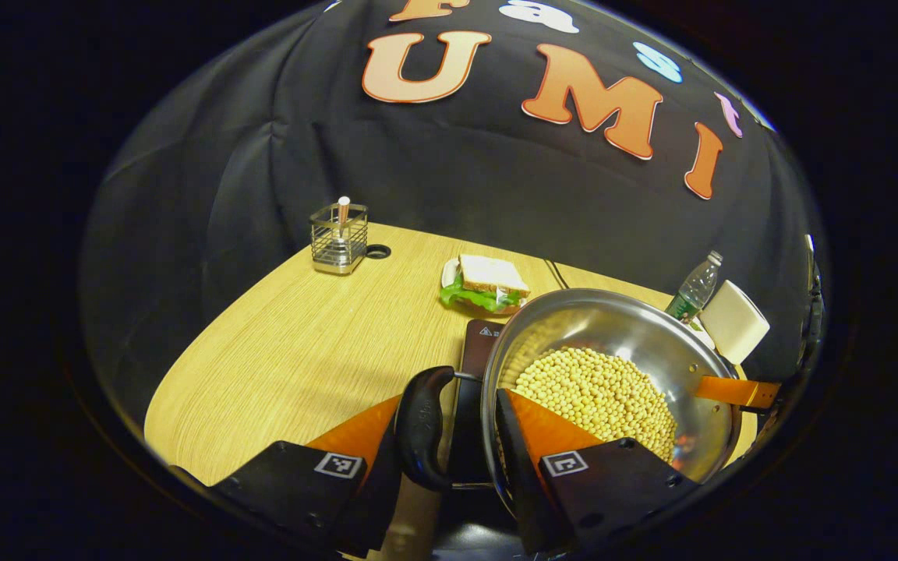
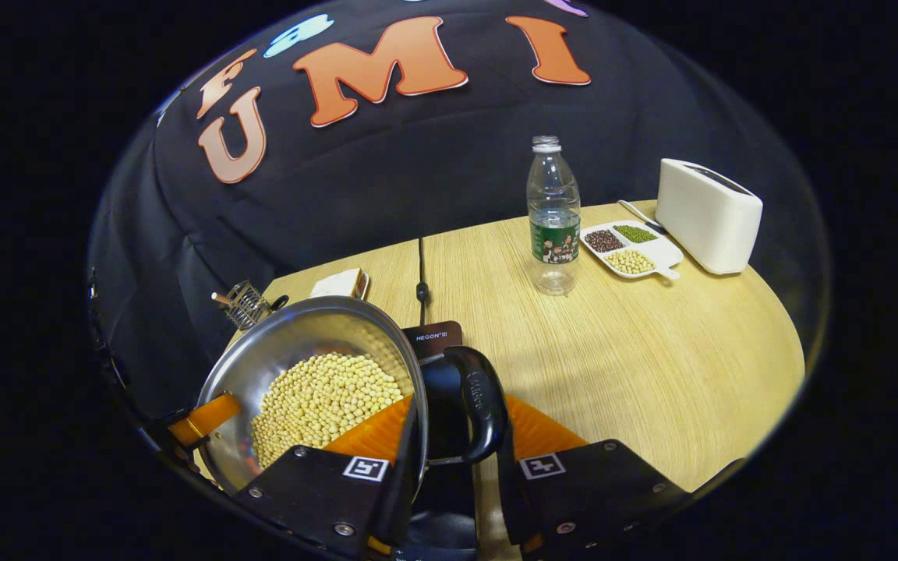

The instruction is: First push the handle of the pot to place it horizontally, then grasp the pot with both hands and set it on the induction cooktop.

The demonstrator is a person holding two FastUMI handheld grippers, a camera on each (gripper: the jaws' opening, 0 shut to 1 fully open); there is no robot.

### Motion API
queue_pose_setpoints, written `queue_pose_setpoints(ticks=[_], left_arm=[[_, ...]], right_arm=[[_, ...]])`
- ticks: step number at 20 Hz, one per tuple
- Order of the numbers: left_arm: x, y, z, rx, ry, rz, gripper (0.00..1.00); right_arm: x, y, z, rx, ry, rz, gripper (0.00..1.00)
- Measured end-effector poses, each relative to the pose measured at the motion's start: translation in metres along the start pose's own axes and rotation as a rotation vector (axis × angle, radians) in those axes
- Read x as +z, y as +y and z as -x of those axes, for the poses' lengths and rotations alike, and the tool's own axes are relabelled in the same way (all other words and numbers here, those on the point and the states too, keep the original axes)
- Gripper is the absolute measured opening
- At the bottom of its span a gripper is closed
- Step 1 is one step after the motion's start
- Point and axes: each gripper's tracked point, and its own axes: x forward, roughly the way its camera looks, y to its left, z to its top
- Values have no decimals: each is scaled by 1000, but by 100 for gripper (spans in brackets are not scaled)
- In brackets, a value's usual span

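Observation:
A steel pot (image 1: 636,327) full of soybeans (image 1: 597,393) is held between both grippers over the dark induction cooktop (image 1: 479,343); I cannot tell whether it rests on it. My left gripper (image 1: 449,425) is shut on the pot's black loop handle (image 1: 420,428), with one finger outside the loop and the other inside the rim. Across the pot, the right gripper's finger (image 1: 736,391) shows at the far rim. In the right gripper view, my right gripper (image 2: 457,425) is shut the same way on the other handle (image 2: 480,405) of the pot (image 2: 301,331), beside the cooktop (image 2: 433,339).
On the wooden table (image 1: 301,351) stand a wire utensil holder (image 1: 338,238), a sandwich on a plate (image 1: 486,284), a water bottle (image 2: 553,218), a divided dish of beans (image 2: 631,248) and a white toaster (image 2: 708,214). A cable (image 2: 421,280) runs back from the cooktop.

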Motion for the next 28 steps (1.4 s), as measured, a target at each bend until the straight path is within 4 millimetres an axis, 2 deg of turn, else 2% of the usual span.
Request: queue_pose_setpoints(ticks=[2, 6, 8, 10, 13, 15, 17, 19, 24, 28], left_arm=[[0, -4, 3, -7, -7, -2, 70], [-3, -3, 1, -8, 0, -9, 68], [-4, -3, 7, 10, 2, -29, 82], [3, 1, 18, 36, -20, -41, 99], [19, 2, 42, 74, -80, -50, 99], [32, -4, 58, 84, -121, -63, 100], [45, -12, 71, 77, -160, -76, 99], [52, -25, 74, 59, -188, -85, 99], [57, -43, 92, 54, -196, -78, 99], [89, -55, 117, 81, -294, -132, 99]], right_arm=[[-2, -3, -1, 0, 5, -15, 48], [-2, -5, 3, -6, -10, 6, 54], [5, -6, 9, -6, -36, 14, 59], [11, -6, 16, 2, -64, 22, 67], [12, -8, 27, 19, -67, 22, 87], [18, -10, 37, 27, -88, 22, 94], [27, -8, 50, 55, -118, 10, 95], [31, -10, 63, 73, -134, -2, 95], [38, -28, 84, 62, -169, 14, 95], [60, -48, 108, 38, -226, 41, 95]])
